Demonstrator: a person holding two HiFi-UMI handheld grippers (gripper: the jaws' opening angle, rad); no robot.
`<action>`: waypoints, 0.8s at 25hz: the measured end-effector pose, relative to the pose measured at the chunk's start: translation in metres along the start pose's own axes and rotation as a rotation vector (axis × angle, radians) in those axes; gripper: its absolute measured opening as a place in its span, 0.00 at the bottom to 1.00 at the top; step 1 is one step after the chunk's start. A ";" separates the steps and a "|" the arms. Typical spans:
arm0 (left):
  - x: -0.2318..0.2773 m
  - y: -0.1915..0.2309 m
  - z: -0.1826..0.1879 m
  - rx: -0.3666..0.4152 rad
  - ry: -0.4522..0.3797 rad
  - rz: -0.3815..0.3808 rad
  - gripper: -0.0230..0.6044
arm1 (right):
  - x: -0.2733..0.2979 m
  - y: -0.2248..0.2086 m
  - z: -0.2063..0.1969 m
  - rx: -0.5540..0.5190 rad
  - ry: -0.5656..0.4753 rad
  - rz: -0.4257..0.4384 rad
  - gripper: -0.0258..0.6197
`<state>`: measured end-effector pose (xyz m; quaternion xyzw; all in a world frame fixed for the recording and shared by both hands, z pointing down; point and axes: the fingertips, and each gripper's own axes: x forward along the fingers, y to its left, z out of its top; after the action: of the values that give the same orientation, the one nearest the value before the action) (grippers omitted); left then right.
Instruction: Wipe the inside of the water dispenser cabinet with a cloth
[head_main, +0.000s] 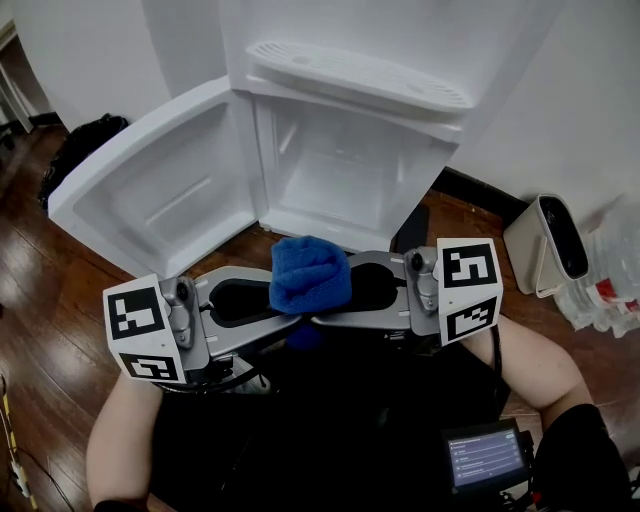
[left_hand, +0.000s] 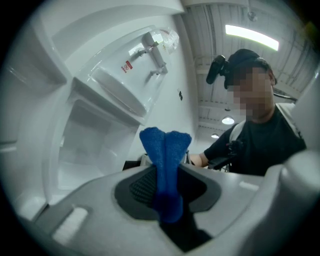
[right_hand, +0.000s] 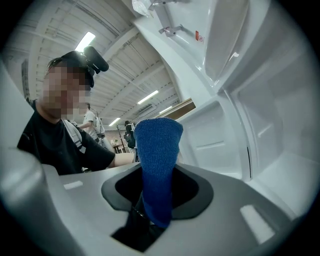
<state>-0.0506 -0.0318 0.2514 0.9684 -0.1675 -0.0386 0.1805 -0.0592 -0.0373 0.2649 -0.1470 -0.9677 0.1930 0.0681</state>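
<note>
Left claw (head_main: 287, 318) clamps blue cloth (head_main: 308, 272) | right claw (head_main: 335, 312) clamps it too | cabinet (head_main: 345, 175) ahead, door (head_main: 150, 195) open leftward

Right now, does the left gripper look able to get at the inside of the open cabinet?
Probably yes: the cabinet door stands wide open and the way to the cabinet looks free. But the left gripper and the right gripper both clamp the blue cloth.

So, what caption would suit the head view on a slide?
A blue cloth held by the left tongs and the right tongs before the open white cabinet.
</note>
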 end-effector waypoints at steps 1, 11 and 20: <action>0.000 0.000 0.000 -0.001 0.000 0.007 0.20 | 0.000 0.000 0.000 0.006 -0.005 -0.002 0.25; -0.040 0.038 0.041 0.072 -0.115 0.289 0.40 | -0.034 -0.066 0.021 0.032 -0.141 -0.332 0.22; -0.087 0.026 0.114 0.312 -0.298 0.551 0.31 | -0.052 -0.244 -0.025 -0.302 0.586 -1.058 0.23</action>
<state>-0.1560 -0.0632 0.1556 0.8865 -0.4510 -0.1034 0.0077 -0.0684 -0.2602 0.3803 0.2977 -0.8672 -0.0541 0.3955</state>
